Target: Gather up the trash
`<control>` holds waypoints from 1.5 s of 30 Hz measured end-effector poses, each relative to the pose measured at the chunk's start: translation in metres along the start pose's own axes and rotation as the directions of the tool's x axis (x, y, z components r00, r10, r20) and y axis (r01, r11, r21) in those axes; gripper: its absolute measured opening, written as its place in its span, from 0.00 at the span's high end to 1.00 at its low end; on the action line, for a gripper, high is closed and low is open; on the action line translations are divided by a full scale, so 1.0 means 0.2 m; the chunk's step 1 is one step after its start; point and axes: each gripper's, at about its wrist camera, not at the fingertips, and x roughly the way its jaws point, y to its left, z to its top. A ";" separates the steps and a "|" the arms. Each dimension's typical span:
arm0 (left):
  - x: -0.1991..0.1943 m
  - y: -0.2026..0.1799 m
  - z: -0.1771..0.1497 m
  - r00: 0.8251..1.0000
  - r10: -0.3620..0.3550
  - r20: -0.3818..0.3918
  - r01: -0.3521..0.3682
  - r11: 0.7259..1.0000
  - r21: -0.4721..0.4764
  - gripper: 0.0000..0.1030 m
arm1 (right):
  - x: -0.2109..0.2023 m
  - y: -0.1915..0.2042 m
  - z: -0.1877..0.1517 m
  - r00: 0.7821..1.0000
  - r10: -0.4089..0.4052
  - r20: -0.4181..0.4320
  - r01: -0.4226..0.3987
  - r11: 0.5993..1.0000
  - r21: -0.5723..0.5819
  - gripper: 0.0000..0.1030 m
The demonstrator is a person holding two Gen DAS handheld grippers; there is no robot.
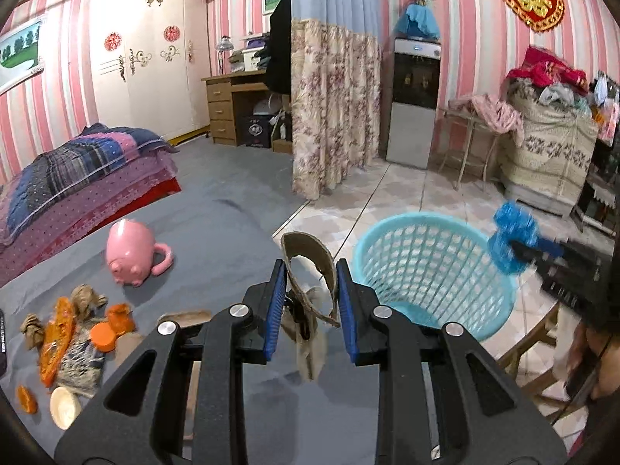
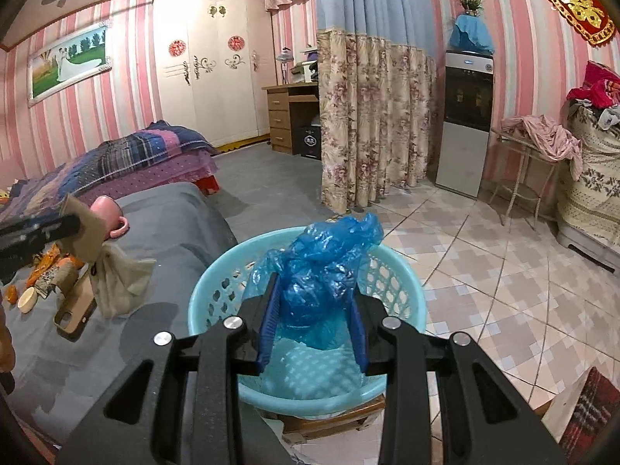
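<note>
Two grippers, each loaded: left gripper (image 1: pixel 310 306) clamps a torn brown cardboard strip with limp beige rag (image 1: pixel 308 290), its lower end blurred; right gripper (image 2: pixel 316 314) clamps one crumpled blue plastic bag (image 2: pixel 329 267) above one light-blue plastic lattice basket (image 2: pixel 217 294). Orange scraps (image 1: pixel 58 333) near the grey bed's (image 1: pixel 217 232) left edge, count indistinct; one pink pig-shaped mug (image 1: pixel 130 254).

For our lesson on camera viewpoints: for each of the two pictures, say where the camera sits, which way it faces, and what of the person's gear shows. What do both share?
Left wrist: on the left gripper, facing across the grey bed; its fingers pinch a cardboard scrap.
Right wrist: on the right gripper, facing down over the basket; its fingers pinch a blue plastic bag.
Shared: basket, pink mug, each other's gripper.
</note>
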 end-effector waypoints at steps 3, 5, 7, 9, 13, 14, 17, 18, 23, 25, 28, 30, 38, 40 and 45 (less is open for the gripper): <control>-0.02 0.13 -0.08 0.998 0.051 -0.040 -0.052 0.999 -0.011 0.76 | 0.01 0.02 0.00 1.000 0.025 0.005 -0.025 1.000 0.008 0.68; -0.02 0.26 -0.15 0.994 0.078 -0.073 -0.081 0.996 -0.033 0.74 | 0.03 0.04 -0.01 0.999 0.038 0.003 -0.038 0.999 0.005 0.68; -0.02 0.38 -0.21 0.987 0.127 -0.103 -0.132 0.990 -0.049 0.70 | 0.05 0.05 -0.01 0.999 0.045 0.000 -0.045 0.999 0.004 0.68; -0.02 0.49 -0.27 0.978 0.170 -0.124 -0.179 0.981 -0.068 0.68 | 0.06 0.06 -0.01 0.999 0.052 -0.006 -0.052 0.999 0.005 0.68; -0.07 0.65 -0.37 0.961 0.235 -0.145 -0.251 0.963 -0.102 0.40 | 0.09 0.08 -0.02 0.998 0.056 -0.019 -0.056 0.998 0.003 0.68; -0.08 0.68 -0.39 0.957 0.247 -0.150 -0.264 0.958 -0.107 0.39 | 0.10 0.09 -0.03 0.998 0.056 -0.024 -0.056 0.998 0.004 0.68; -0.09 0.76 -0.46 0.946 0.271 -0.176 -0.295 0.947 -0.129 0.34 | 0.12 0.10 -0.04 0.998 0.057 -0.035 -0.056 0.998 0.007 0.68; -0.10 0.78 -0.48 0.945 0.270 -0.183 -0.297 0.945 -0.139 0.32 | 0.12 0.11 -0.04 0.998 0.057 -0.037 -0.057 0.998 0.006 0.68; -0.13 0.80 -0.57 0.952 0.236 -0.197 -0.267 0.952 -0.152 0.20 | 0.14 0.14 -0.06 0.997 0.053 -0.055 -0.054 0.999 -0.005 0.68; -0.13 0.76 -0.58 0.959 0.208 -0.194 -0.239 0.959 -0.151 0.19 | 0.15 0.14 -0.07 0.997 0.050 -0.062 -0.051 0.999 -0.007 0.68; -0.11 0.71 -0.58 0.968 0.172 -0.185 -0.198 0.971 -0.136 0.18 | 0.17 0.15 -0.08 0.996 0.046 -0.072 -0.047 0.999 -0.007 0.68; -0.07 0.67 -0.57 0.968 0.157 -0.195 -0.183 0.975 -0.124 0.18 | 0.17 0.16 -0.08 0.996 0.045 -0.077 -0.046 0.999 -0.010 0.68; 0.01 0.71 -0.57 0.971 0.047 -0.233 -0.097 0.973 -0.208 0.43 | 0.17 0.19 -0.07 0.996 0.039 -0.085 -0.042 0.999 -0.033 0.68; -0.04 0.75 -0.56 0.978 0.054 -0.204 -0.102 0.967 -0.234 0.44 | 0.17 0.20 -0.07 0.996 0.037 -0.085 -0.041 0.998 -0.041 0.68; -0.16 0.86 -0.53 0.980 0.103 -0.170 -0.146 0.953 -0.266 0.44 | 0.17 0.21 -0.07 0.996 0.038 -0.082 -0.041 0.998 -0.042 0.68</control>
